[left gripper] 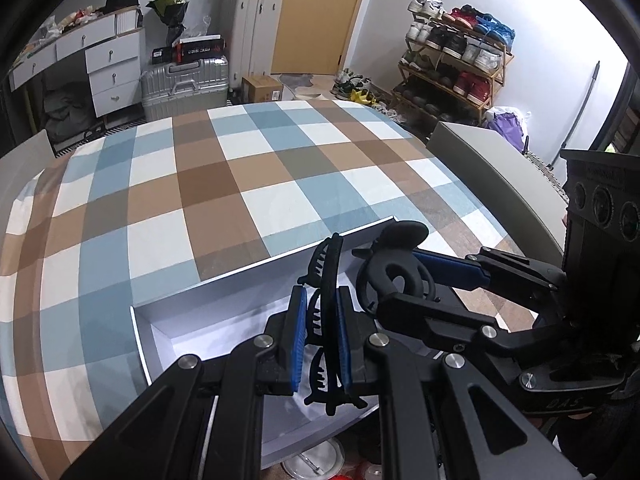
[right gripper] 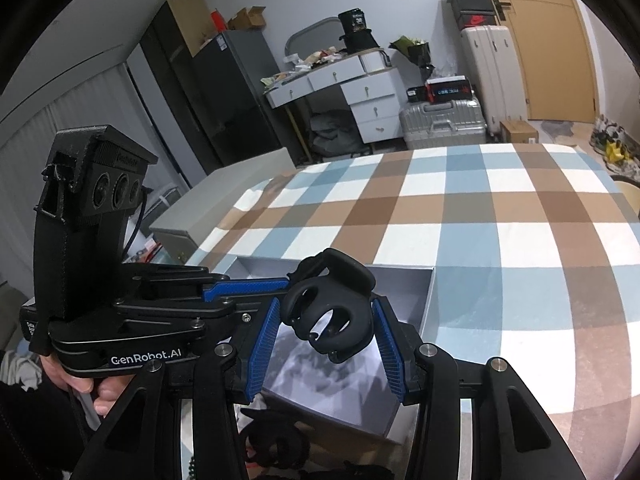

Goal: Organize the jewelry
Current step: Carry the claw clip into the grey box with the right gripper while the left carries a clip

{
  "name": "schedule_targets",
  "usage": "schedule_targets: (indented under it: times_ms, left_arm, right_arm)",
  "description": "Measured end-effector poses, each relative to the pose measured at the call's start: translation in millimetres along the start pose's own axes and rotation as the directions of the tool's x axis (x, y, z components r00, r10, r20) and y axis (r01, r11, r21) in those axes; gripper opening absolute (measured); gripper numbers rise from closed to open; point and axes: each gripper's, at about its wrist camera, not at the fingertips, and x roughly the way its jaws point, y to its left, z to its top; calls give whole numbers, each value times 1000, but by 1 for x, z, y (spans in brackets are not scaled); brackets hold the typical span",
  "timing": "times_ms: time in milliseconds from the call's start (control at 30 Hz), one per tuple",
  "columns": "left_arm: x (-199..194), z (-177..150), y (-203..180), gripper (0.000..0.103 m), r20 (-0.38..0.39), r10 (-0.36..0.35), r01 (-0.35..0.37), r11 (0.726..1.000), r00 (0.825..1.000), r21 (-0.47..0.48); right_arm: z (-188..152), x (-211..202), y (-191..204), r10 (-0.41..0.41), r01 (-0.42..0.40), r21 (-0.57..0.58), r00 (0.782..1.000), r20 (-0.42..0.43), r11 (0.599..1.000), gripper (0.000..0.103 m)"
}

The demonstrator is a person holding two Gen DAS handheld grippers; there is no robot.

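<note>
I am at the placing step: both tongs carry hair clips over the open white box (left gripper: 168, 320) that sits at the near edge of the checked bedspread (left gripper: 224, 184), and neither clip has been let go into it yet.

My left tongs (left gripper: 322, 340) are clenched tight on a slim black claw clip (left gripper: 326, 320), held edge-on between the blue ribbed pads (left gripper: 298, 340). Its curved teeth stick out above and below the pads, and it hangs just over the box's pale floor.

My right tongs (right gripper: 326, 340) grip a chunky black claw clip (right gripper: 330, 312) across its rounded body, jaws partway apart because the clip is wide. It looks matte and rubbery, with looped openings and a broad thumb tab on top. In the right view it hovers above the box interior, near the grey inner wall.

Next, I judge, each clip needs lowering until it nearly rests on the box floor, then the jaws eased apart so it drops flat without snagging its teeth on the ribbed pads. The two tongs are close together, so I would release one at a time.

The box is smooth card with thin upright walls; the bedspread is soft cloth in blue, brown and white squares.
</note>
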Motion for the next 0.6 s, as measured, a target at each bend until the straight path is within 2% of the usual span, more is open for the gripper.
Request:
schedule_targets:
  times_ms: [267,333,400,433,533,567,600]
  left_arm:
    - [3,0,4,10,1,-7,7,1000,1000,-6]
    - [4,0,4,11,1,17,-17,1000,1000,-6]
    - [2,-2,4,12,7,34,-34,999,999,0]
    - [1,-2,4,17,10,37,-37,999,999,-3]
    - [-6,-4,5,45,35,40,-40,999,999,-15]
    - [-9,-5,5,51,49,48,-48,999,998,-18]
    - [-13,-5,4,52,64,57,-56,998,996,-19]
  right_arm:
    - [2,5,-1,-36,36,8,999,-3,999,47]
    - [3,4,-1,-64,64,8,998,3,998,54]
    - [4,2,-3,-56,55,18,998,10,998,57]
    - [4,-1,-4,-53,52,28,998,19,998,60]
    - [3,-9,-6,-46,44,45,998,49,998,67]
    - [2,-12,-6,-42,40,48,997,57,998,68]
    - [2,-17,-6,-41,37,52,997,69,998,70]
